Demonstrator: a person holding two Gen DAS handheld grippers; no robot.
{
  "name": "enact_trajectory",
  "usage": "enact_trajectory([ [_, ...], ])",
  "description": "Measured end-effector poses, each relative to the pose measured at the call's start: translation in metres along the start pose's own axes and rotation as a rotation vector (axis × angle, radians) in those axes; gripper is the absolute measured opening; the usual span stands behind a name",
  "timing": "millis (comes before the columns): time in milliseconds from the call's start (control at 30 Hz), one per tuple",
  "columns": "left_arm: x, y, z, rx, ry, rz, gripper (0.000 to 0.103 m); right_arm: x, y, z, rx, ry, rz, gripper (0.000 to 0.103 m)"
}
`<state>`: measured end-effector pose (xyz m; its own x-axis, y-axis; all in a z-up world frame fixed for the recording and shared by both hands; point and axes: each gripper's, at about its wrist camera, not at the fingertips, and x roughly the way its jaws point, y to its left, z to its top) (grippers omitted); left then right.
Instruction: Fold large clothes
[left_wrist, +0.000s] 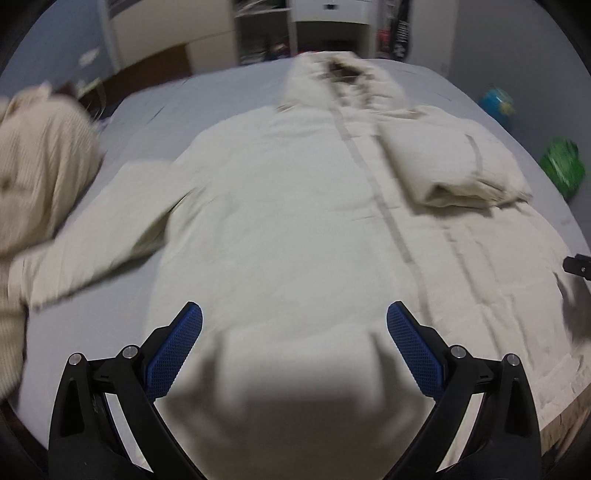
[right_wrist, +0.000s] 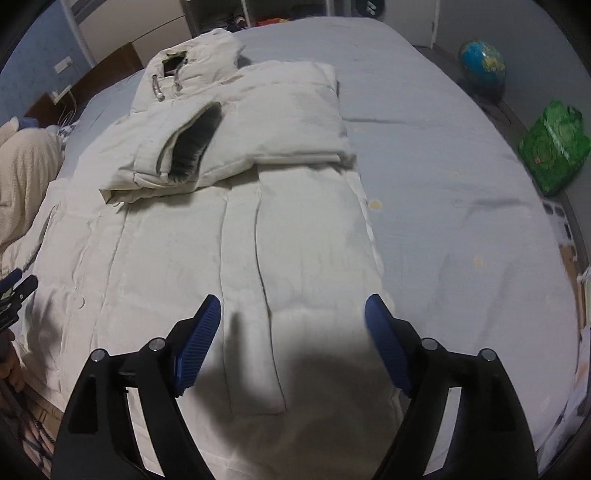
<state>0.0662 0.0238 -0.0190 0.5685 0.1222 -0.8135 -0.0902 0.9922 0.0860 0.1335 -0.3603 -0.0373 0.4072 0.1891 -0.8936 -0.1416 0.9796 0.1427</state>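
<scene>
A long cream padded coat lies flat, front up, on a grey bed, hood at the far end. Its right sleeve is folded across the chest; the left sleeve lies stretched out to the left. In the right wrist view the coat shows the folded sleeve with its dark cuff opening. My left gripper is open above the coat's lower left part. My right gripper is open above the lower right part, near the hem. Neither holds anything.
A beige knitted garment lies at the bed's left edge. Bare grey bed lies right of the coat. A globe and a green bag sit on the floor at the right. Shelves stand beyond the bed.
</scene>
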Motion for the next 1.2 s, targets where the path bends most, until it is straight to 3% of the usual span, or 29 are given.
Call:
enact_trajectory([
  [167, 0.018, -0.074, 0.025, 0.192, 0.005, -0.041, 0.096, -0.001, -0.010, -0.001, 0.056, -0.017, 0.020, 0.076],
  [500, 0.054, -0.170, 0.065, 0.484, -0.037, 0.005, 0.096, 0.004, -0.015, 0.000, 0.098, -0.008, 0.068, 0.076],
  [633, 0.074, -0.188, 0.079, 0.536, -0.010, 0.023, 0.079, 0.007, -0.012, -0.001, 0.091, 0.001, 0.065, 0.076],
  [700, 0.080, -0.190, 0.086, 0.532, 0.017, 0.004, 0.051, 0.009, -0.011, -0.001, 0.089, 0.007, 0.063, 0.076],
  [733, 0.080, -0.187, 0.091, 0.515, 0.026, -0.017, 0.047, 0.010, -0.011, -0.001, 0.086, 0.010, 0.062, 0.076],
  [800, 0.074, -0.178, 0.099, 0.465, 0.018, -0.064, 0.029, 0.011, -0.009, -0.001, 0.079, 0.012, 0.058, 0.076],
  [933, 0.054, -0.159, 0.114, 0.381, -0.043, -0.098, 0.024, 0.013, -0.007, -0.001, 0.069, 0.017, 0.053, 0.076],
  [1200, 0.039, -0.104, 0.130, 0.210, -0.095, -0.072, 0.024, 0.012, -0.007, 0.000, 0.070, 0.017, 0.053, 0.076],
])
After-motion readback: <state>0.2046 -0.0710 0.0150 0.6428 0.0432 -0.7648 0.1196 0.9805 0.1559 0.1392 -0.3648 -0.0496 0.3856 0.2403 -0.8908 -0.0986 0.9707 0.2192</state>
